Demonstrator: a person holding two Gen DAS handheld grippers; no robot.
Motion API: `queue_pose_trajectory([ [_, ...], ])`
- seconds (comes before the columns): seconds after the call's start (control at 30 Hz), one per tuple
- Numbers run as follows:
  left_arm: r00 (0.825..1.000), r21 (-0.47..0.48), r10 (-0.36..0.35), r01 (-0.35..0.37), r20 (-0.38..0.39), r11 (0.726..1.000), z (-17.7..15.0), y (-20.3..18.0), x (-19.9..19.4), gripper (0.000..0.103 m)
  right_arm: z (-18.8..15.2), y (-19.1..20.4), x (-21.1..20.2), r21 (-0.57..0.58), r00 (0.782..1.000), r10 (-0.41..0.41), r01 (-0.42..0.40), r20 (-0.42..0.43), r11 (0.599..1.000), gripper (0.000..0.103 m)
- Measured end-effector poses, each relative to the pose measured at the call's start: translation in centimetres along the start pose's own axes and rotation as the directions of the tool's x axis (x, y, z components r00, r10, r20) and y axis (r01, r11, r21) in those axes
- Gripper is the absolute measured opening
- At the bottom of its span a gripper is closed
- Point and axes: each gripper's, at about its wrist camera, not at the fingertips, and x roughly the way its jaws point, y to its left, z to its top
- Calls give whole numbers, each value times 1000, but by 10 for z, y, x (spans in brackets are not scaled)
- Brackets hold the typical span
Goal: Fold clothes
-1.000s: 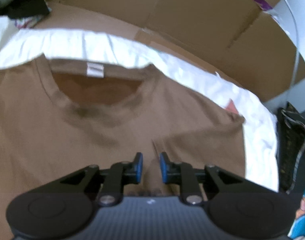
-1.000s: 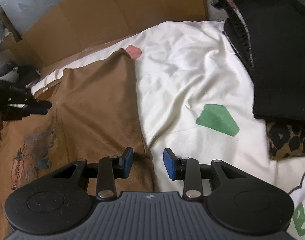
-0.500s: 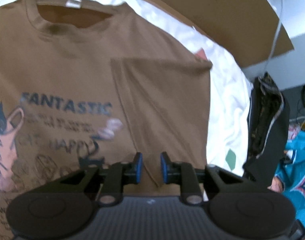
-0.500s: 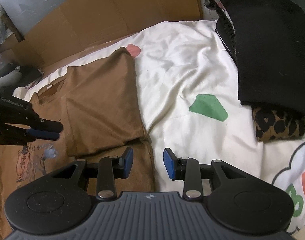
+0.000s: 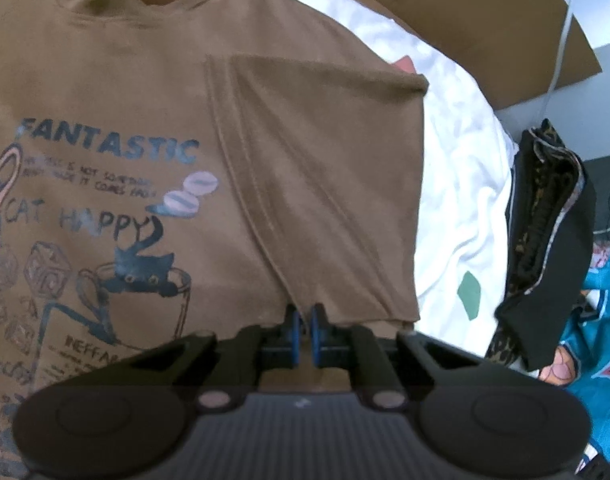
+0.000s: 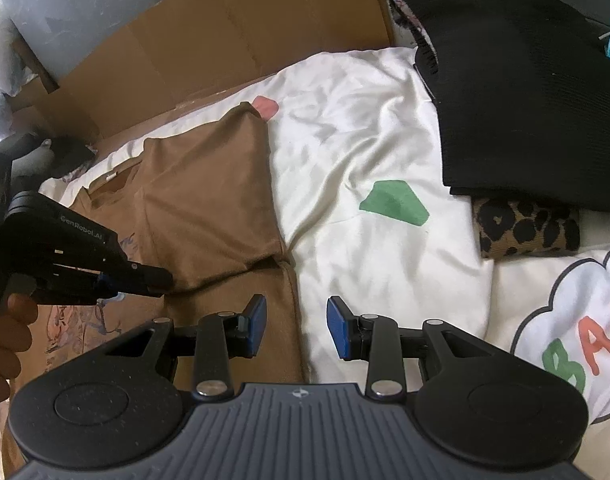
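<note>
A brown T-shirt with a cat print lies face up on the white sheet, its collar at the far end. Its right sleeve is folded inward over the chest; the same sleeve shows in the right wrist view. My left gripper points steeply down at the folded sleeve's lower corner, its jaws shut with the hem pinched between the blue pads. The left gripper rests there, held by a hand. My right gripper hovers open over the shirt's side edge, with nothing between its fingers.
Flattened cardboard lines the far edge of the bed. A folded black garment lies on a leopard-print piece at the right. A turquoise cloth is beyond it. The sheet carries coloured patches and letters.
My left gripper has travelled from the collar down over the print to the folded sleeve's lower corner, and its jaws have closed. The right gripper has drawn back a little.
</note>
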Motion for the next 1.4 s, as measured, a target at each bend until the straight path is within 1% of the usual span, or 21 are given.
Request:
queue_pose_trajectory([
  [0.17, 1000, -5, 2, -2, 24, 1000, -1, 1, -20, 6, 1, 1, 1, -2, 1000, -6, 7, 3, 1000, 40],
  [0.27, 1000, -1, 16, -16, 21, 1000, -2, 5, -20, 6, 2, 3, 7, 8, 1000, -12, 12, -7, 1000, 40],
  [0.3, 1000, -2, 22, -22, 17, 1000, -2, 7, -18, 7, 2, 5, 8, 12, 1000, -14, 14, -10, 1000, 40],
  [0.33, 1000, -4, 29, -29, 2, 1000, -2, 10, -14, 9, 2, 7, 10, 13, 1000, -16, 16, -13, 1000, 40],
  [0.4, 998, -16, 52, -53, -46, 998, -2, 16, -6, 13, 2, 11, 11, 8, 1000, -18, 18, -15, 1000, 40],
  [0.43, 997, -24, 62, -63, -52, 998, -2, 19, -5, 14, 2, 14, 12, 2, 1000, -18, 18, -15, 1000, 40],
  [0.53, 997, -27, 67, -68, -34, 997, 3, 24, -11, 16, 3, 20, 12, -19, 1000, -20, 20, -11, 1000, 40],
  [0.63, 999, -23, 46, -46, 15, 999, 14, 25, -26, 20, 8, 23, 17, -31, 1000, -25, 25, -3, 999, 40],
  [0.77, 997, 5, 31, -32, 74, 999, 32, 17, -38, 22, 19, 29, 28, -41, 1000, -26, 27, 13, 999, 40],
  [0.9, 995, 29, 21, -23, 96, 999, 44, 8, -36, 22, 31, 34, 38, -56, 999, -34, 36, 32, 998, 39],
  [0.97, 995, 44, 15, -19, 94, 999, 48, 3, -31, 21, 36, 36, 44, -62, 999, -28, 30, 34, 998, 31],
  [1.0, 996, 52, 12, -17, 90, 999, 49, 0, -28, 21, 37, 37, 46, -65, 999, -26, 28, 35, 997, 29],
  [1.13, 997, 89, 10, -17, 75, 996, 53, -7, -13, 21, 39, 40, 56, -82, 999, -14, 17, 28, 996, 25],
  [1.23, 996, 107, 48, -55, 71, 993, 55, -5, 0, 21, 36, 40, 65, -89, 1000, -15, 15, 9, 996, 24],
  [1.33, 994, 114, 96, -102, 61, 988, 60, 0, 13, 18, 33, 36, 73, -91, 999, -27, 25, -21, 996, 24],
  [1.4, 994, 99, 94, -99, 56, 990, 66, 4, 11, 18, 31, 31, 76, -87, 999, -24, 21, -37, 996, 24],
])
